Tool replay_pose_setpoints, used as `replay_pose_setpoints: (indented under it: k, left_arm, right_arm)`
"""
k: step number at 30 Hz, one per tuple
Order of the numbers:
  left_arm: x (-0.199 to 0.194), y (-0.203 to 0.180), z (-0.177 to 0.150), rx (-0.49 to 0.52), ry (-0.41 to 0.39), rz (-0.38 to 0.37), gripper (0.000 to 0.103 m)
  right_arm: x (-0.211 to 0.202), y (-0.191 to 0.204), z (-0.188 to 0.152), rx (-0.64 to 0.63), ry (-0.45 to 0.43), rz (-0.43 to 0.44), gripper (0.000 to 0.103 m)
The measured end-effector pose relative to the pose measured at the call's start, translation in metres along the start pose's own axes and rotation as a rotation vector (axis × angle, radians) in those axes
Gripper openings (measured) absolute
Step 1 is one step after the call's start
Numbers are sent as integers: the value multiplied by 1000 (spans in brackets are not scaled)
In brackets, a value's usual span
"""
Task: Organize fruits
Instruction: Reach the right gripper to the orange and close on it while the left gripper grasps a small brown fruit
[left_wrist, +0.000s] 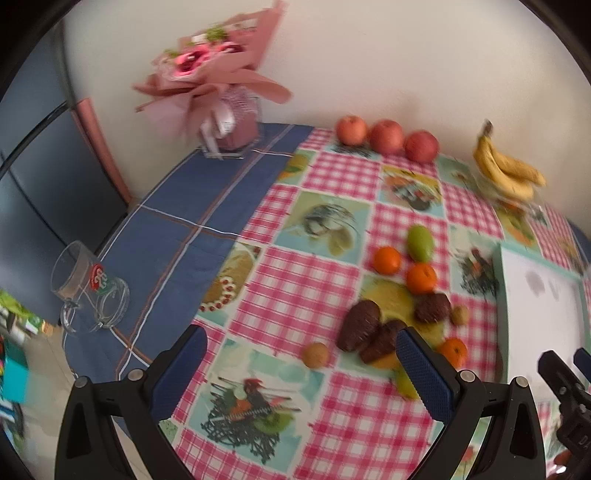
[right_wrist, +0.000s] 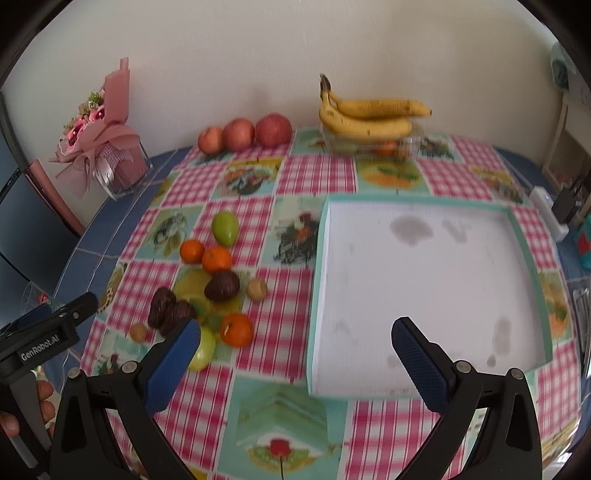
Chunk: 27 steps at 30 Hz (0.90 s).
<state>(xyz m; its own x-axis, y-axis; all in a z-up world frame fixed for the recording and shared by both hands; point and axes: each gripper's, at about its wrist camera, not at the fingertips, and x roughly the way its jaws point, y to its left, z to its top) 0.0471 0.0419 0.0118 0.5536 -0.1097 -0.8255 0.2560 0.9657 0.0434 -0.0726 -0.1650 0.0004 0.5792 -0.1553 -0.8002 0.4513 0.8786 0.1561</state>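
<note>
A cluster of loose fruit lies on the checked tablecloth: a green mango (right_wrist: 224, 228), three oranges (right_wrist: 216, 258), dark brown avocados (right_wrist: 222, 285), small tan fruits (right_wrist: 257, 288) and a pale green fruit (right_wrist: 204, 349). The same cluster shows in the left wrist view, around the avocados (left_wrist: 359, 325). An empty white tray with a teal rim (right_wrist: 320, 236) sits to its right. My left gripper (left_wrist: 301, 363) is open above the cloth, near the cluster. My right gripper (right_wrist: 295, 349) is open, hovering over the tray's near left corner. Neither holds anything.
Three red apples (right_wrist: 243, 133) and a bunch of bananas (right_wrist: 369, 118) on a clear container line the back wall. A pink bouquet (right_wrist: 99, 136) stands at the back left. A glass mug (left_wrist: 86, 288) lies on the blue cloth. A white power strip (right_wrist: 546, 210) sits at the right edge.
</note>
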Motion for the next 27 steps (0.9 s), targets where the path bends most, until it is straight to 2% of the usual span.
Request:
replay_pose_setpoints:
  k: [4,8,10,14,19,20,22,26,27]
  left_arm:
    - [1,17,7,-41,-50,-17,103]
    - [5,19,13,12,-87,12,103]
    - [14,18,15,46,-56,14,103]
    - [31,21,17,48,22,-20,103]
    - [39,14,19,141,34,-29,103]
    - [41,13,19,163,36,-26,103]
    - [45,13,21,174,49,-36,103]
    - [58,16,18,145,107,-112,101]
    - [64,17,15,128,130,-138,95]
  right_arm:
    - [7,9,7,-32,8,31,103]
    - [17,21,11,-66,31,43,103]
    - [21,24,13,-64,45,53,103]
    - [29,28,18,-63,59,90,103]
    - [37,35,24,-84,72,80,101]
    - [38,36,25,-87,73,81,99]
    - [43,39,28,-94,87,86,83]
    - [59,44,25,-111,141,95,74]
    - [64,45,23,-112,160,104,70]
